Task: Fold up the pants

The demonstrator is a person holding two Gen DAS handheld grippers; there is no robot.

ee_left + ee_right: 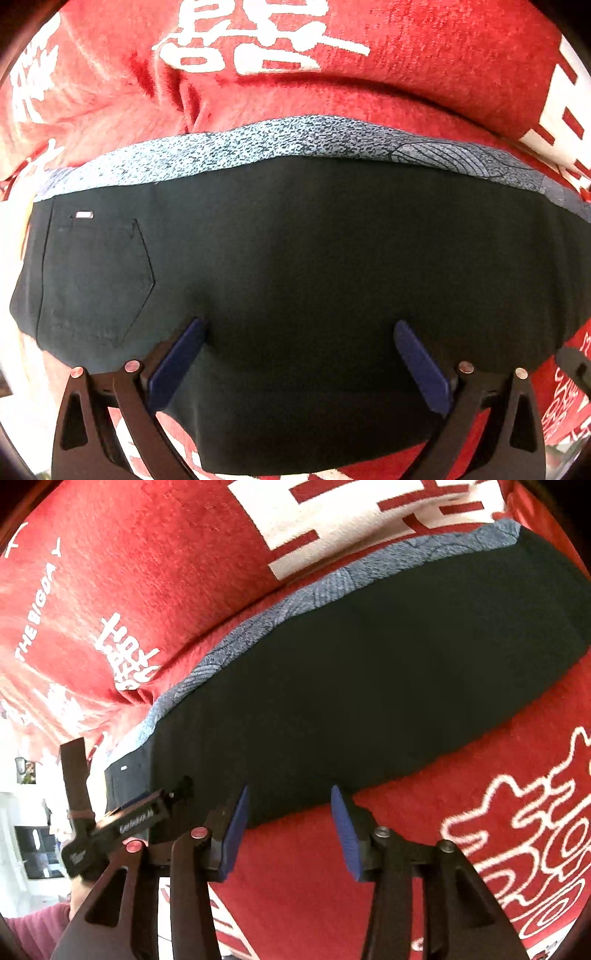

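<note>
Dark pants (303, 258) lie folded in a long flat band, with a back pocket (99, 277) and a small white label at the left end. My left gripper (299, 324) points straight down over them, open wide, its blue pads (181, 358) apart above the cloth. In the right wrist view the pants (369, 672) stretch away to the upper right. My right gripper (290, 791) is open at their near edge, with nothing pressed between its pads (345, 827).
A grey-blue patterned cloth (258, 144) shows under the pants' far edge. All of it lies on a red blanket (166, 572) with white lettering. The left tool's black housing (125, 825) and a maroon sleeve (37, 923) are at lower left.
</note>
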